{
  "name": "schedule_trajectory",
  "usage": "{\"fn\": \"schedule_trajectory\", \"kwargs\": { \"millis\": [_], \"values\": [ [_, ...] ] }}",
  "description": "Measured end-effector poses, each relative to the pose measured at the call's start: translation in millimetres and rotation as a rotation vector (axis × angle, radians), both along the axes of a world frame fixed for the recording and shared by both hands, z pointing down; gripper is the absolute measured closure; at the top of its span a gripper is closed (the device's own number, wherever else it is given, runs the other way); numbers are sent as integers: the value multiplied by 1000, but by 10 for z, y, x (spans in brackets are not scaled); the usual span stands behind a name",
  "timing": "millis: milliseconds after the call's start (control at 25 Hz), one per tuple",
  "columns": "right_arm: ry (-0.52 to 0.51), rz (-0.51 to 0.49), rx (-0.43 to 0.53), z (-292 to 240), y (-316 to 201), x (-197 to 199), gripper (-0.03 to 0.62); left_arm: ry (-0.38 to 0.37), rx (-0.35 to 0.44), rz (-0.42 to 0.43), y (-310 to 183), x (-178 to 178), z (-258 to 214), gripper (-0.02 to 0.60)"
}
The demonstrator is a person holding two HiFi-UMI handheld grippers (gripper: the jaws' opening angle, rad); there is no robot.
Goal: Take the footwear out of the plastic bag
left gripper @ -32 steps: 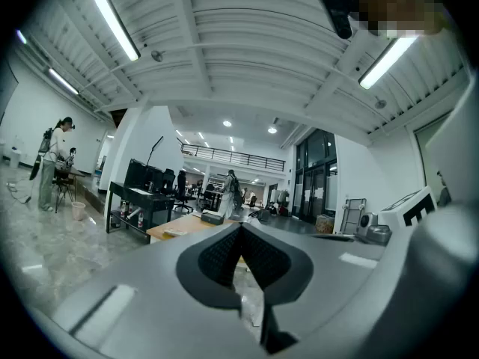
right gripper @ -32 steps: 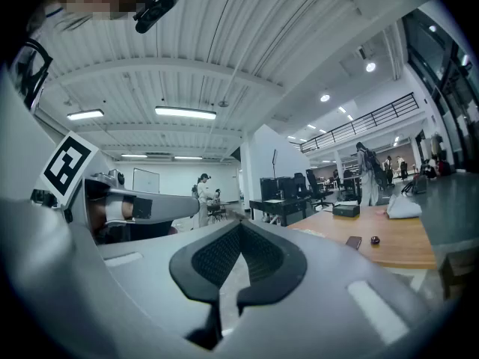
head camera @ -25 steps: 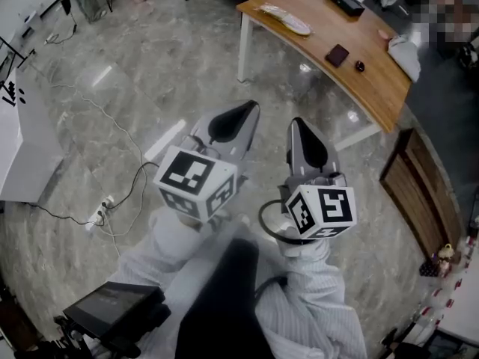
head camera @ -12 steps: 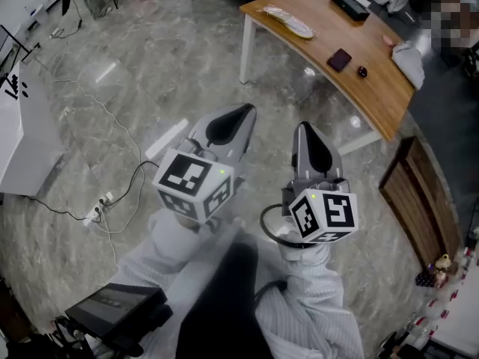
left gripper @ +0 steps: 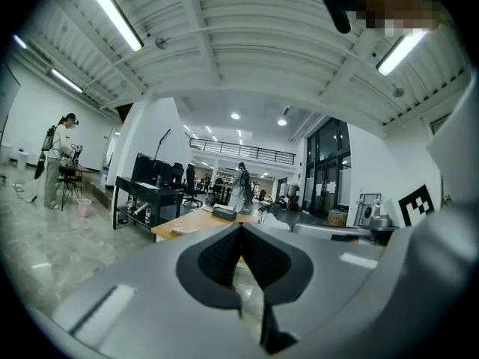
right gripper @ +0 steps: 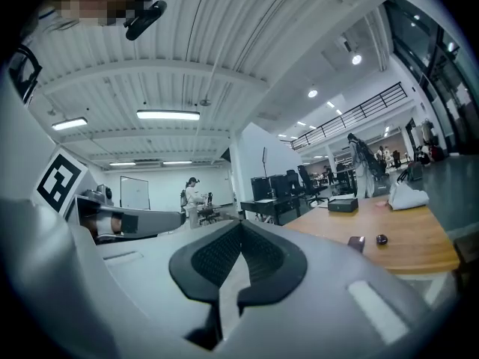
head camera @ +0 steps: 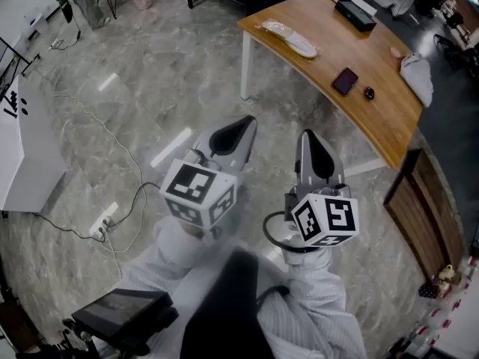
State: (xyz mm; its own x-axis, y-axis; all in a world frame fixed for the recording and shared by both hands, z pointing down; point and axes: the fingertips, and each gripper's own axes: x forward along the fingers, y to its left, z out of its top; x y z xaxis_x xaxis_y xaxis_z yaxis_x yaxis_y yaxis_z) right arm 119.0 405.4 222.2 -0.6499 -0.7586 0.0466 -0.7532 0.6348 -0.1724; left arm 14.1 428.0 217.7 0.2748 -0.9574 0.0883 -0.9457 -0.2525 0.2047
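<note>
Left gripper (head camera: pixel 238 128) and right gripper (head camera: pixel 310 142): jaws pressed together on both, nothing held. Plastic bag (head camera: pixel 275 30) with the footwear (head camera: pixel 299 45) lies on the desk (head camera: pixel 322 51), upper centre of frame, well apart from both. Risk: arriving with jaws unopened probably shoves the slick bag off the edge.

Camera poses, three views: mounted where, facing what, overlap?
Head view: on the person's head, steeply down at grey marble floor; left gripper, right gripper, white sleeves show.
Left gripper view: rides left gripper, level along its shut jaws.
Right gripper view: rides right gripper, likewise level, jaws shut.
Shared: curved wooden table in all three.
</note>
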Motion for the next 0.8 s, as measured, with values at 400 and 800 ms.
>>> {"fn": "schedule_trajectory", "kwargs": {
  "millis": [400,800],
  "values": [
    [8,57,-17,22,-1660,-709,580,-6,-15,79,-1756,-646,9,580],
    [53,121,-130,517,-3119,-912,580,8,-127,132,-3321,-964,535,580]
  ]
}}
